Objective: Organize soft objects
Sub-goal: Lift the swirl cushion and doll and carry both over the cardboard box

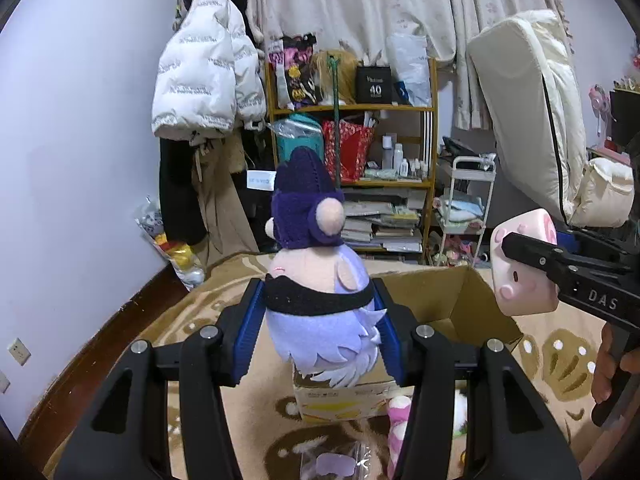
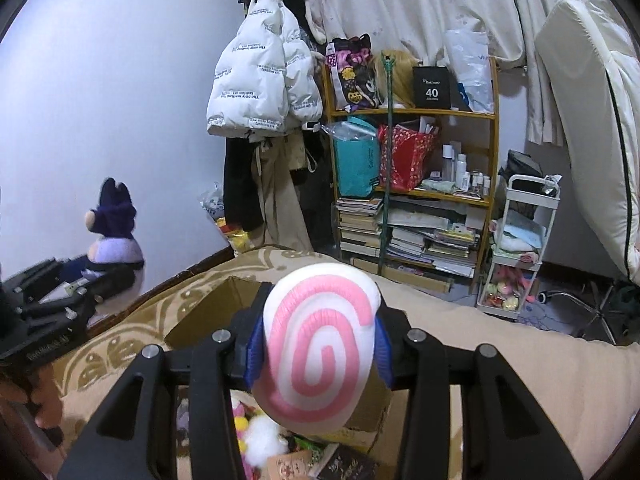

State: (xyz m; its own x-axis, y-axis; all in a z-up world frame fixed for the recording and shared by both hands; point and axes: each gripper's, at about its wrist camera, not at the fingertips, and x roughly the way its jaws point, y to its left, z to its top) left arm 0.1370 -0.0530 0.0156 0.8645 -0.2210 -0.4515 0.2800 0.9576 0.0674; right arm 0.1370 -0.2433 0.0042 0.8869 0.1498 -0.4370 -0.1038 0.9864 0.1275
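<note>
Two soft toys up in the air at once, both above and around the open cardboard box (image 1: 448,300), taken here as the landmark. Left gripper (image 1: 318,320) pinching the purple plush doll (image 1: 316,280) at its dark waistband, blue pads pressed into the sides, doll upright with its back to the camera, hanging over the near-left edge of the box. Right gripper (image 2: 318,344) pinching the pink-and-white swirl plush (image 2: 320,344), pads sunk into its flanks, swirl face toward the camera, raised above the box's near side; from the left wrist view, the same toy showing a small pig face, off to the right of the box. Probably the carry-and-drop step: bring each toy squarely over the box mouth before letting go, not merely over a flap. Best lowered close to the opening, since a springy plush may bounce off the cardboard rim. Worth staggering the two drops, to keep the grippers from crowding each other over the one opening. Keep the squeeze steady during the carry; soft filling lets a toy creep out of a loose pinch. More plush and clutter lying on the blanket (image 1: 560,360) just this side of the box, likely next in line.
</note>
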